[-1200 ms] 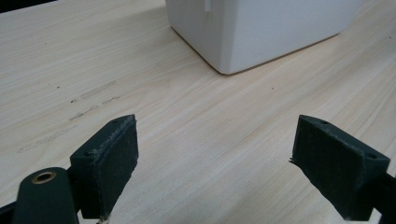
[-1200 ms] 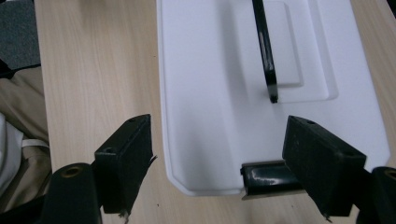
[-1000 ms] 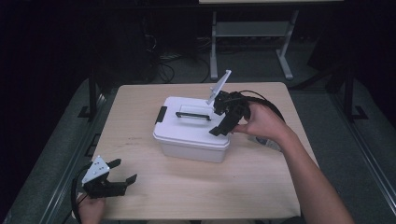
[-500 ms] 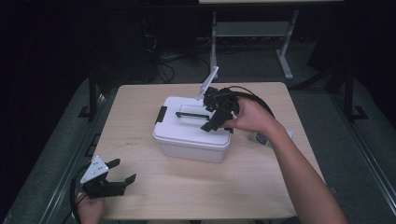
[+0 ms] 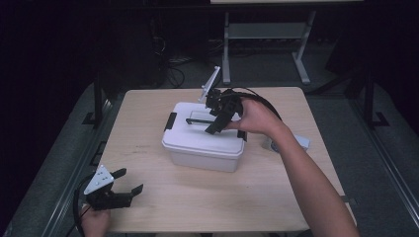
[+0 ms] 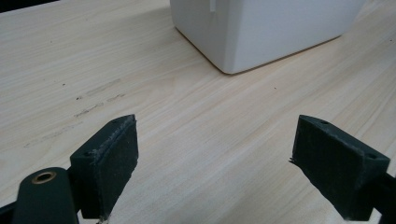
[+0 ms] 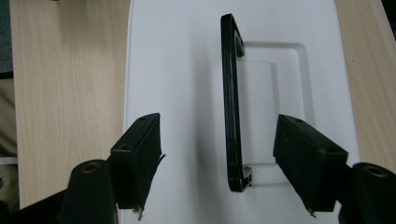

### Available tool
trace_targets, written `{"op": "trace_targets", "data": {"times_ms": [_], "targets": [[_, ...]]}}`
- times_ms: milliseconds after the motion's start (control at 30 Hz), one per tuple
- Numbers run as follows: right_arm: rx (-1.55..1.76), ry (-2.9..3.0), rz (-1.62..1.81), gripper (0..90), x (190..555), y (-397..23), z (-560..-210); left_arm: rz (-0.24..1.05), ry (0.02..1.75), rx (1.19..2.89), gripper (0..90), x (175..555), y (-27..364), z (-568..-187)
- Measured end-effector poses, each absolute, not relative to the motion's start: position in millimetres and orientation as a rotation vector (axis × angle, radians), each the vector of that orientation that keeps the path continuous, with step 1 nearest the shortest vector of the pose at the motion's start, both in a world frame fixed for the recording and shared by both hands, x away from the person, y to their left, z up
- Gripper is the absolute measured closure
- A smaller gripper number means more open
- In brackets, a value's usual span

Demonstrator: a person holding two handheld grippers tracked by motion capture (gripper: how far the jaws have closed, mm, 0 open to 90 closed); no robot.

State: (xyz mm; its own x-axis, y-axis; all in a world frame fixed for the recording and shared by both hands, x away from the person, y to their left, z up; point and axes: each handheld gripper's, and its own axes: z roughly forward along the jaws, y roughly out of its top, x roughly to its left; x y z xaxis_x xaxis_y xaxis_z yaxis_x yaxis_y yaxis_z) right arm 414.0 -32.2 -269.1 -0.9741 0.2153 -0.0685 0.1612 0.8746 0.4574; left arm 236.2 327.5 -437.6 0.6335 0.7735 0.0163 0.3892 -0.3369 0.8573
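A white lidded box (image 5: 202,148) stands in the middle of the wooden table (image 5: 158,207). Its thin black handle (image 5: 196,120) stands up from a recess in the lid. My right gripper (image 5: 211,120) hovers over the lid, pointing down. In the right gripper view the handle (image 7: 232,107) runs between the jaws of my right gripper (image 7: 219,140). The jaws have just been closing, and both pads stand clear of the handle. My left gripper (image 5: 129,180) rests open near the table's front left corner. In its own view the left gripper (image 6: 219,140) has only bare wood between its jaws, with the box's corner (image 6: 261,32) ahead.
Black latches (image 5: 170,121) sit on the box's short sides. A small pale block (image 5: 299,143) lies on the table to the right, beside the person's forearm. A metal stand (image 5: 267,29) is on the floor beyond the far edge.
The right hand has carried its gripper leftward from the box's right end to over the handle, and its jaws have narrowed slightly. The left gripper has stayed put.
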Motion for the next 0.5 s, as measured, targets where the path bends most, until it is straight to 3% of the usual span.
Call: {"op": "trace_targets", "data": {"times_ms": [500], "targets": [[0.287,2.922,0.677,59.7,426,-17,-281,0.539,0.923,1.945,13.7,236,330,-438]]}}
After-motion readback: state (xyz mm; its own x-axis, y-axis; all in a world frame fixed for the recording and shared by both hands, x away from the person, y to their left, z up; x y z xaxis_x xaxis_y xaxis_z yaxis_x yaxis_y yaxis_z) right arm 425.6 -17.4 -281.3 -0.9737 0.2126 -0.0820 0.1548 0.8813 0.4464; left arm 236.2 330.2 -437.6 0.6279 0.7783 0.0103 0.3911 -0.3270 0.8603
